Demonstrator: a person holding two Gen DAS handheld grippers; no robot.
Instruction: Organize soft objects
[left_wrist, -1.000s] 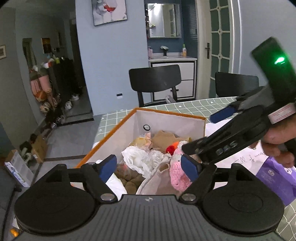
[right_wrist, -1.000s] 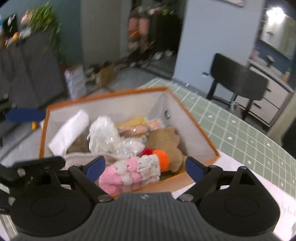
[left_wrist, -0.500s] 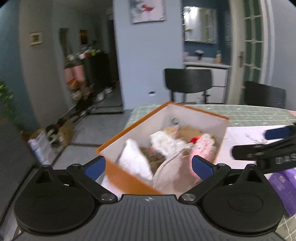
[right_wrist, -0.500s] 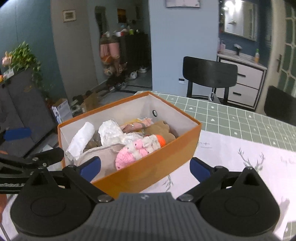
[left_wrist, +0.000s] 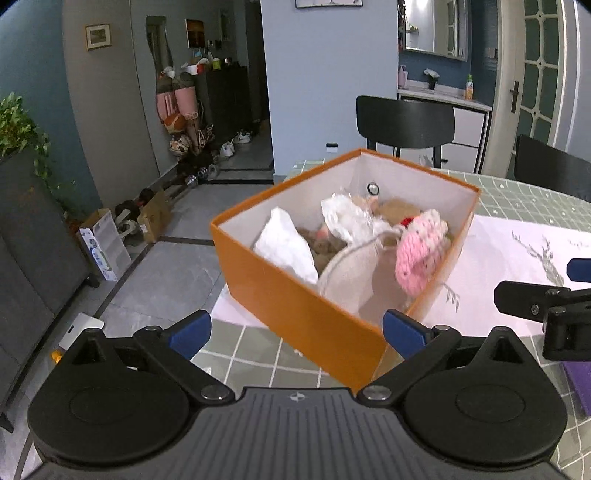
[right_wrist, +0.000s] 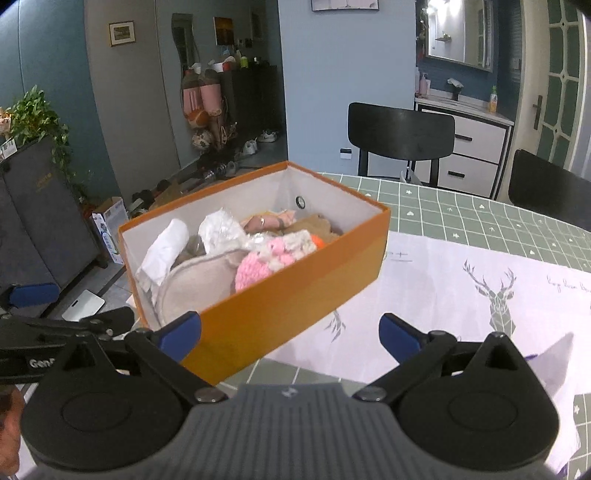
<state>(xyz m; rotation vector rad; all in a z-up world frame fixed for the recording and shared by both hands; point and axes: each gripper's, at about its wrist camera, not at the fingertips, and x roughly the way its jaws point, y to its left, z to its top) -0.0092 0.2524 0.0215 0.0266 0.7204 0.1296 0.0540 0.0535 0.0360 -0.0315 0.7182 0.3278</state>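
Now, left to right:
Left gripper (left_wrist: 295, 334): jaws spread wide, holding nothing, hovering before the box's near corner.
Box (right_wrist: 295, 291): orange, open-topped, near the surface's left edge, partly on the white cloth (right_wrist: 461, 280).
Soft objects: white bundle (right_wrist: 162, 251), beige pouch (right_wrist: 199, 280) and pink knit toy (right_wrist: 266, 260) all lie inside; sorting looks nearly done.
Right gripper (right_wrist: 290, 334): jaws apart, empty, clear of the box.

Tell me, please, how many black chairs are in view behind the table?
2. One black chair stands behind the orange box; a second chair sits at the right edge, partly cut off.
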